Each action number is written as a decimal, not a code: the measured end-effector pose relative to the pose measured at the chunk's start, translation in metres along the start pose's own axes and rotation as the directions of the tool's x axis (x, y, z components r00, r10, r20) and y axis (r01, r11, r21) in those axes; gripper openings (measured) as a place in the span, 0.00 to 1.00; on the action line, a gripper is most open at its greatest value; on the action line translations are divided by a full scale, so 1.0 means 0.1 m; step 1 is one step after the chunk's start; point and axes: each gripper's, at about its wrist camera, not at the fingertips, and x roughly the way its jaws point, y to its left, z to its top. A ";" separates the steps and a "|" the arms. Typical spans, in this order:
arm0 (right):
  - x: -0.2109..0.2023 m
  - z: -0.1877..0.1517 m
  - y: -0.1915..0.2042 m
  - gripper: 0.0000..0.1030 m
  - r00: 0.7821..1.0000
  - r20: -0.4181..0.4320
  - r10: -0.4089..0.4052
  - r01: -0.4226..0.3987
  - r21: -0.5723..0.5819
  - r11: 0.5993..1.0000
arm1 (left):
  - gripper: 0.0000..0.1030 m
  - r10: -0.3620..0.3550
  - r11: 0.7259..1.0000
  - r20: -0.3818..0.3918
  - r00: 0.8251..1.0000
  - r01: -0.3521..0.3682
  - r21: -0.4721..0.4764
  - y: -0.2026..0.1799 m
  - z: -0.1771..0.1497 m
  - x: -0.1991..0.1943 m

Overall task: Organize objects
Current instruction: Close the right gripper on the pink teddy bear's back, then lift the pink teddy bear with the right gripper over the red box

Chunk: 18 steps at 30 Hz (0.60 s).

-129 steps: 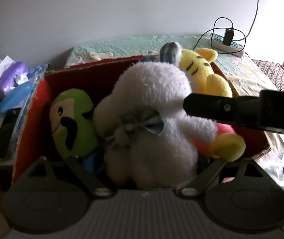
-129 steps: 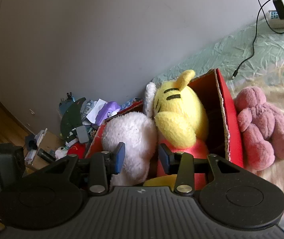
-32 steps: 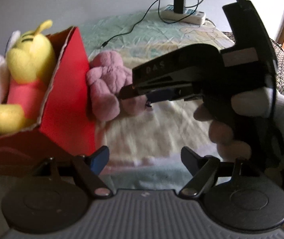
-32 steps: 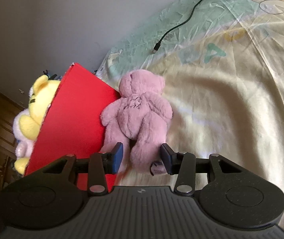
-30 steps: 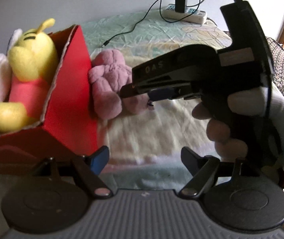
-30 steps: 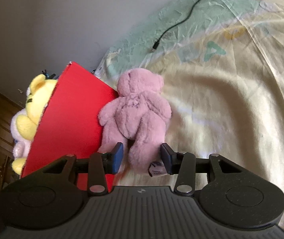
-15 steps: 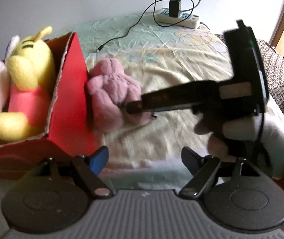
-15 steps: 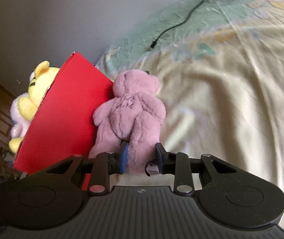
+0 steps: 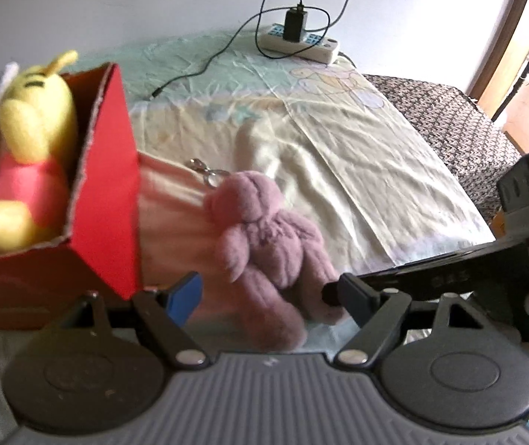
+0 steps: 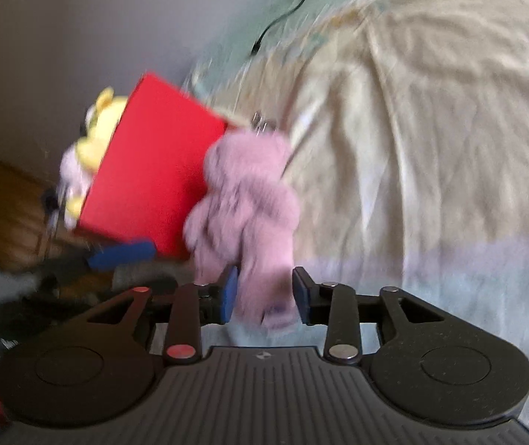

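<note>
A pink plush bear (image 9: 268,244) with a metal keyring hangs in the air beside the red cardboard box (image 9: 108,200). My right gripper (image 10: 264,296) is shut on the bear's leg (image 10: 260,289) and holds it up off the bed. The box holds a yellow plush (image 9: 30,126) in a red shirt and a white plush at its far left edge. My left gripper (image 9: 268,293) is open and empty, close in front of the bear, near the box's right wall. The right gripper's body (image 9: 486,259) shows at the right of the left wrist view.
The bed sheet (image 9: 357,148) is pale yellow and green. A power strip with a charger and cable (image 9: 297,37) lies at its far end by the wall. A dark patterned cover (image 9: 449,118) lies to the right. Clutter and a wooden floor (image 10: 12,204) lie left of the box.
My right gripper closed on the pink bear's leg and lifted it off the sheet, pulling it away from the box wall. The left gripper stayed open and shifted slightly.
</note>
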 end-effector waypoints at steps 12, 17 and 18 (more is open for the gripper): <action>0.44 0.25 -0.02 0.46 0.995 0.070 0.075 -0.081 0.090 0.993 | 0.83 -0.063 0.988 -0.088 0.994 0.049 -0.147 0.23 0.05 0.64; 0.33 0.18 0.00 0.38 0.991 0.075 0.108 -0.116 0.109 0.987 | 0.79 -0.048 0.992 -0.067 0.997 0.040 -0.122 0.15 0.07 0.56; 0.28 0.17 0.01 0.37 0.990 0.076 0.121 -0.129 0.111 0.985 | 0.79 -0.048 0.992 -0.063 0.997 0.041 -0.117 0.14 0.07 0.53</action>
